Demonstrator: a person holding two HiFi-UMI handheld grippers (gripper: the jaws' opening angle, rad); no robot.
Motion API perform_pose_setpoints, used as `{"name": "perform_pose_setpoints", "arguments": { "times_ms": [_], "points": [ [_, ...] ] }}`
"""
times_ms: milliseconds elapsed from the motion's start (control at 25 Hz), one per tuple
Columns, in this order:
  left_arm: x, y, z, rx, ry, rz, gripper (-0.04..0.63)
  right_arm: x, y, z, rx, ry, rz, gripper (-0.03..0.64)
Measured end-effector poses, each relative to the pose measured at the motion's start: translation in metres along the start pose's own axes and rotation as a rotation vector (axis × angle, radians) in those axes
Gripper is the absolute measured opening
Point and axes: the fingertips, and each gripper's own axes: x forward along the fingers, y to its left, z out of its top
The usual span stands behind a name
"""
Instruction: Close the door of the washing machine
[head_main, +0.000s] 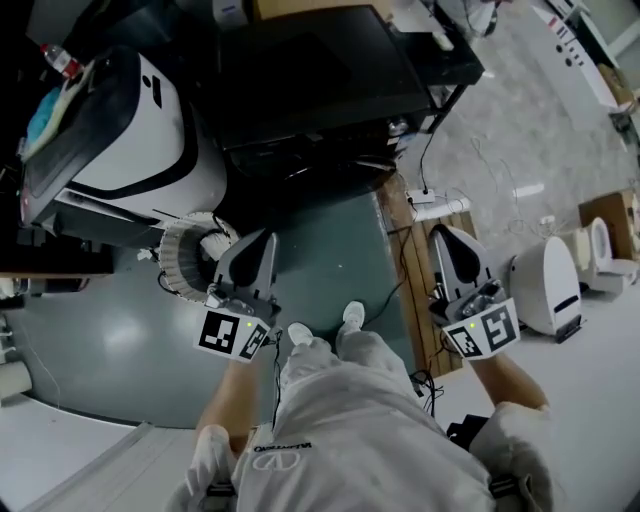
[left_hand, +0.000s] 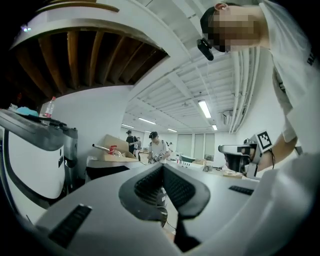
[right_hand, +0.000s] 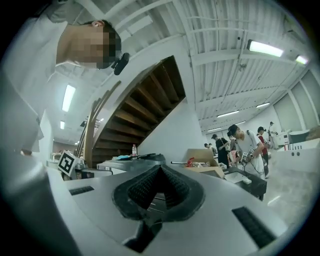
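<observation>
Neither tool is at the machine, so the step in hand reads as the approach. The left gripper (head_main: 263, 240), a pale grey plastic wedge carrying a cube of black-and-white square markers, has its ribbed black rubber pads pressed together on nothing. The matching right gripper (head_main: 446, 233) is likewise closed and empty. Both point level over the smooth grey-green floor mat (head_main: 100, 340), well apart from the task's thing. That thing, the rounded white plastic washing machine (head_main: 150, 140), stands at the head view's upper left, with its glossy dark door panel (head_main: 75, 140) on the sloping top. Whether that panel is fully seated I cannot tell; it looks nearly down. A coil of ribbed white hose (head_main: 182, 258) lies at the machine's foot, just beside the left tool. The next move probably calls for swinging the left gripper over to the panel's edge and pressing down with its closed tips, since a flat, hard, slick lid suits a push rather than a pinch.
</observation>
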Motion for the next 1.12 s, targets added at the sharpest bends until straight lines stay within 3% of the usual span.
{"name": "perform_pose_setpoints", "arguments": {
  "times_ms": [360, 720, 1120],
  "points": [
    [-0.033, -0.006, 0.053, 0.027, -0.084, 0.048, 0.003, -0.040, 0.008, 0.063, -0.075, -0.049, -0.043, 0.012],
    [-0.064, -0.015, 0.080, 0.037, -0.140, 0.067, 0.003, -0.070, 0.010, 0.075, -0.057, -0.082, -0.136, 0.012],
    [-0.080, -0.011, 0.084, 0.054, -0.153, 0.094, 0.003, -0.084, 0.014, 0.071, -0.024, -0.116, -0.176, 0.012]
  ]
}}
